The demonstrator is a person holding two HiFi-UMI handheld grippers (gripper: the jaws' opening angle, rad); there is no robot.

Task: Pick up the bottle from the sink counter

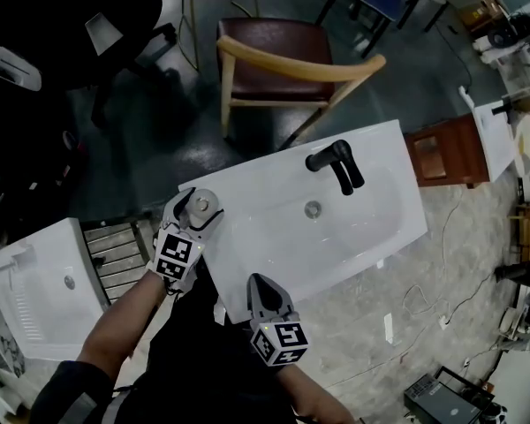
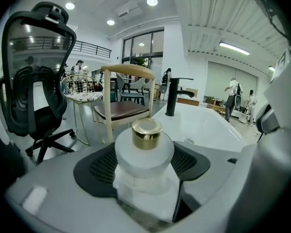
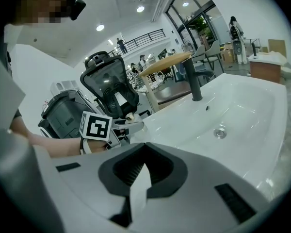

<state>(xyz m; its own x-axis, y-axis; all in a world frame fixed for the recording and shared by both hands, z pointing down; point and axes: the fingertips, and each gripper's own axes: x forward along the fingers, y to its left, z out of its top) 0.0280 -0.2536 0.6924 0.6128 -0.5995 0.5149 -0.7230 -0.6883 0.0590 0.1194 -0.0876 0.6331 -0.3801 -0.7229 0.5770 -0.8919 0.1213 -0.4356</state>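
Bottle [image 2: 144,152], frosted glass, I judge slick and breakable; left gripper [image 1: 200,209] clamps its body, right gripper [image 3: 141,173] pinched shut, empty.

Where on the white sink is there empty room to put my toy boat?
The basin around the drain is bare, from the black faucet to the front rim. The flat ledge right of the faucet is free too. The left corner is crowded: the left gripper is shut on the bottle there. The right gripper, shut, sits at the front edge.
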